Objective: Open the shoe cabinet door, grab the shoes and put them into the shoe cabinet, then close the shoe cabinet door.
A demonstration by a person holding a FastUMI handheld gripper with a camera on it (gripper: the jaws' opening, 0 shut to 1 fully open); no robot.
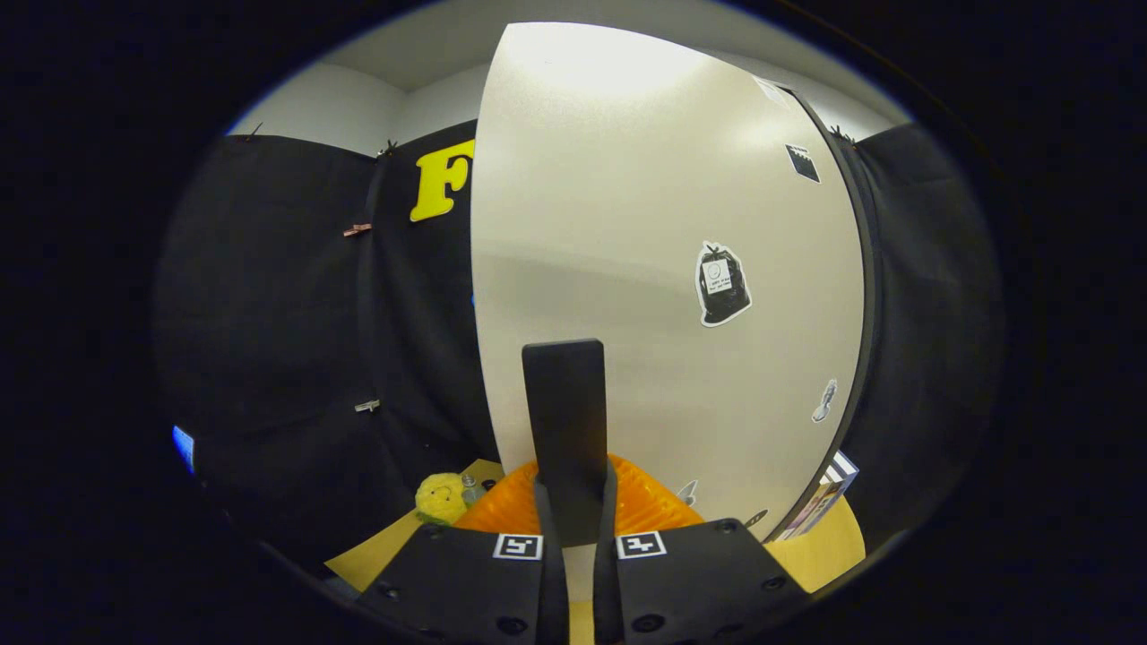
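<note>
White cabinet door [663, 224] just ahead, tool [573, 528] clamped on its handle [564, 421]

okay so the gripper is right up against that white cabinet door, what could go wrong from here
The gripper has its fingers closed together close to the white cabinet door, so pushing on could scrape the panel or its stickers. The orange object just beyond the fingers, at the door's foot, and the yellow plush toy beside it could be knocked or block the door's swing.

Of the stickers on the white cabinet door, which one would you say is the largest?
The black rubbish-bag sticker on the white cabinet door, up and right of the shut tool. The others, near the door's top corner and lower edge, are far smaller.
</note>
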